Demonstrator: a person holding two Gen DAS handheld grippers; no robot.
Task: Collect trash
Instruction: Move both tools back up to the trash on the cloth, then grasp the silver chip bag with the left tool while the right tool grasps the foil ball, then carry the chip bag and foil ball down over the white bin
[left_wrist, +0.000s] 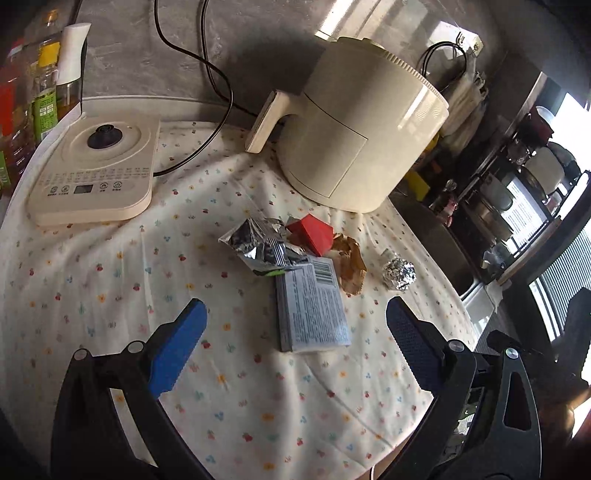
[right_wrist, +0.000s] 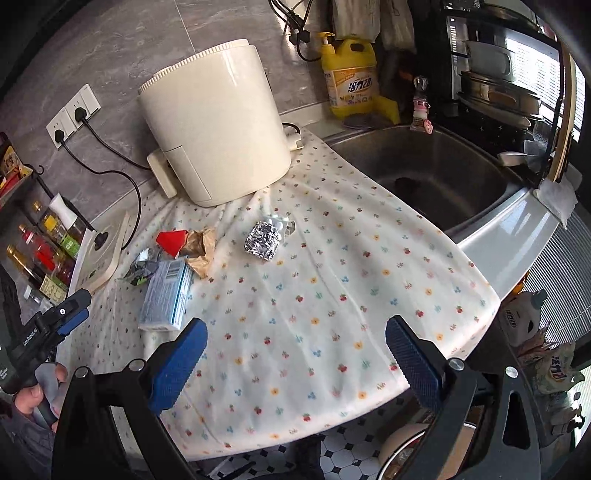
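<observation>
Cloth (left_wrist: 92, 288) white with small multicolour floral print. Fryer (left_wrist: 354, 125) and base (left_wrist: 96, 173) cream. Box (left_wrist: 312, 232) red, wrapper (left_wrist: 262, 243) silver, packet (left_wrist: 314, 310) grey-blue, foil ball (left_wrist: 399, 274) silver, paper (left_wrist: 351, 266) brown. Soap bottle (right_wrist: 351, 79) yellow. Gripper pads (left_wrist: 177, 347) blue.

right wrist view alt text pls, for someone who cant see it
The open right gripper hovers over a flowered cloth with trash: a foil ball, a grey packet, a red box. Behind stand an air fryer and a sink.

Left gripper (left_wrist: 295, 321) and right gripper (right_wrist: 295, 341), jaws wide apart.
</observation>
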